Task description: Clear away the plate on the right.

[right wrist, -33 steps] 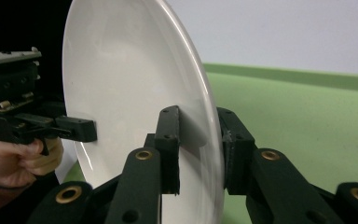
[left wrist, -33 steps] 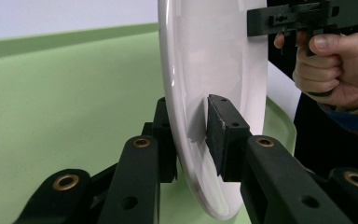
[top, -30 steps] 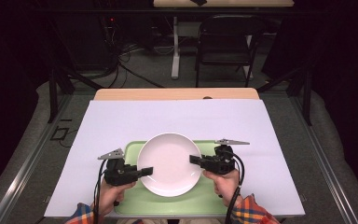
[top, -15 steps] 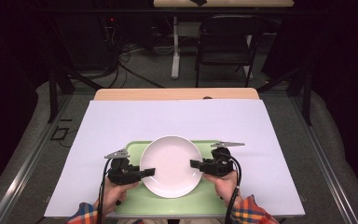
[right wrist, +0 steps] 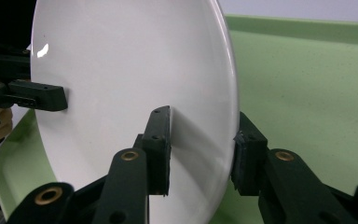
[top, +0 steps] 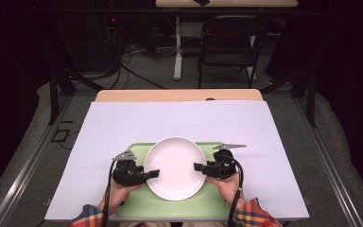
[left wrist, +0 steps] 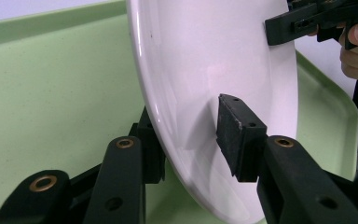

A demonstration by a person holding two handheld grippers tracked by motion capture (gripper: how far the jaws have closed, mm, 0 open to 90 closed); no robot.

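Two grippers of mine straddle the white plate [top: 175,166] on the green tray [top: 137,208].
Left gripper [top: 152,174] and right gripper [top: 199,166] bracket opposite rims; their jaws have just been opening, pads now slack, releasing it onto the tray. Beyond lies the white table cover [top: 179,120]. My hands hide the tray's near corners.
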